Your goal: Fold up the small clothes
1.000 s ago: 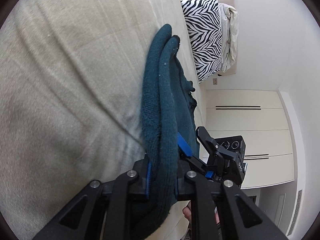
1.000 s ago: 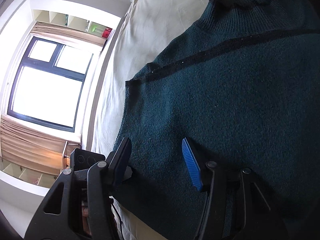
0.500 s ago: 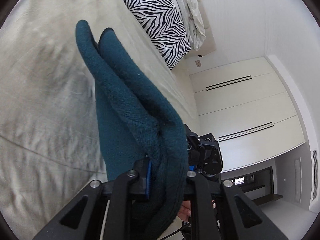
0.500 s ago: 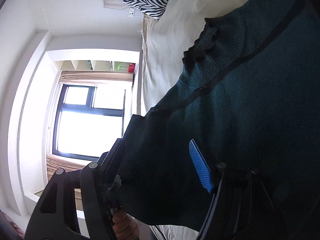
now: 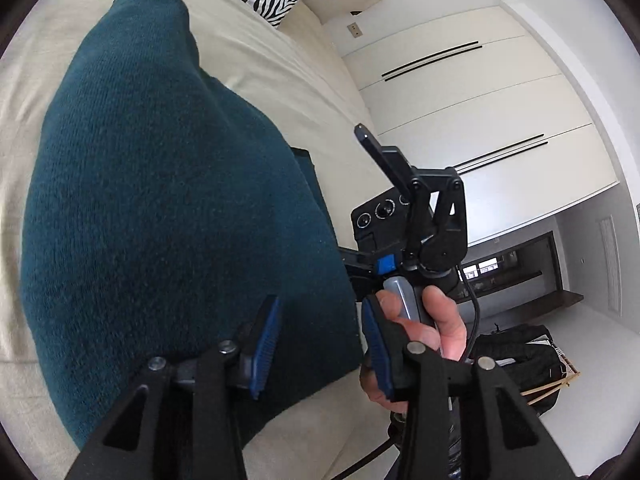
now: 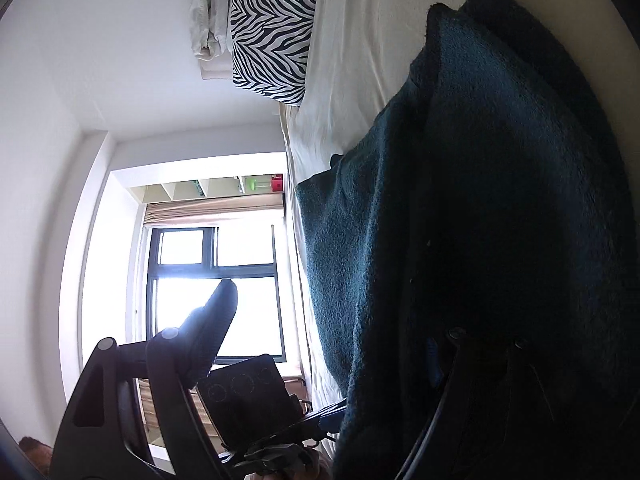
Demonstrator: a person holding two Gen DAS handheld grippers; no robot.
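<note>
A dark teal knitted sweater (image 5: 160, 200) lies folded on the cream bed (image 5: 280, 64). My left gripper (image 5: 320, 344) hovers over its near edge. The jaws are opening, and the blue pads (image 5: 264, 340) stand apart with cloth behind them but none pinched. In the right wrist view the sweater (image 6: 500, 220) fills the right half, dark and bunched. My right gripper (image 6: 320, 344) is opening wide. Its left finger (image 6: 212, 328) is out against the window, and the right one is half lost against the cloth. A hand (image 5: 424, 320) holds the right tool's handle beside the bed.
A zebra-striped pillow (image 6: 272, 28) and a crumpled pale sheet lie at the head of the bed. White wardrobe doors (image 5: 480, 120) line the wall past the bed edge. A black bag (image 5: 516, 356) sits on the floor. A bright window (image 6: 216, 292) is opposite.
My left gripper, earlier shut on the doubled sweater edge, has let go, and the cloth now lies flat on the bed. The right jaws have spread wider. Both views have rolled and shifted.
</note>
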